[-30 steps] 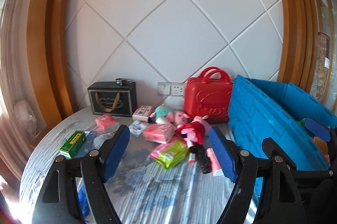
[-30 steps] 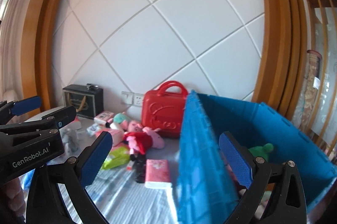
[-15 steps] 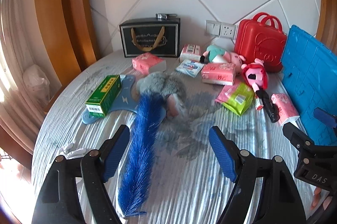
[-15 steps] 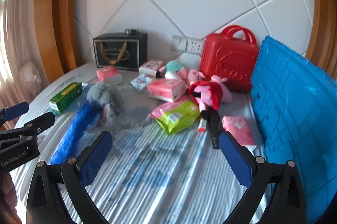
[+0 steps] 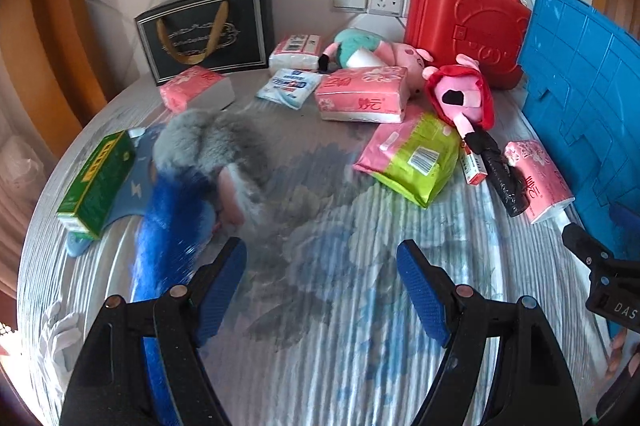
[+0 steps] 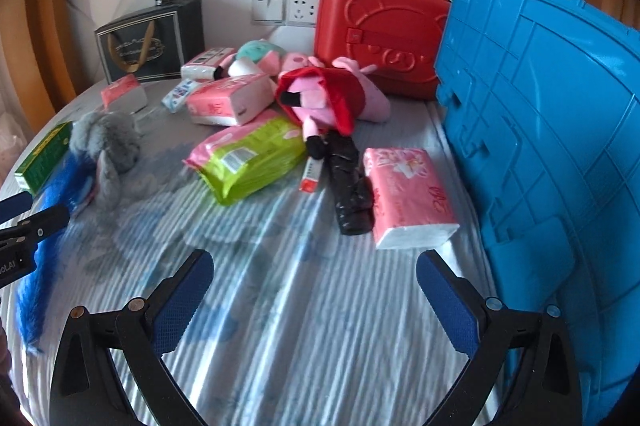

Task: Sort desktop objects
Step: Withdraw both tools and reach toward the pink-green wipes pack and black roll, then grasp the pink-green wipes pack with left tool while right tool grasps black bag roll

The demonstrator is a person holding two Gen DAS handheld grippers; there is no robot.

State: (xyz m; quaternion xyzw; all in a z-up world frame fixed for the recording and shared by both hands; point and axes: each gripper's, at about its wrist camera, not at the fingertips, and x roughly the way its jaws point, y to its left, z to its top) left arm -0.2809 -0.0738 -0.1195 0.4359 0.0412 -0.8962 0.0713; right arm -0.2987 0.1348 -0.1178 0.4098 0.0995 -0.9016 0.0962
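Both grippers wide open, nothing held, bare striped cloth between the jaws.

Left gripper (image 5: 322, 268): jaws spread wide, nothing gripped. A blue feather duster (image 5: 168, 246) is seen just outside the left finger, running under it. A grey plush toy (image 5: 212, 146) is ahead-left, touching the duster; a green box (image 5: 96, 182) is further left. A green-and-pink wipes pack (image 5: 416, 158) is ahead-right, well apart from the jaws.
Right gripper (image 6: 316, 290): jaws also spread wide, empty. A pink tissue pack (image 6: 408, 194) is just ahead of the right finger, with a black bagged item (image 6: 348, 186) touching its left edge. A blue crate (image 6: 540, 146) is standing just outside the right finger. A red-dressed pig plush (image 6: 320, 98) and a red case (image 6: 380, 30) are further ahead.
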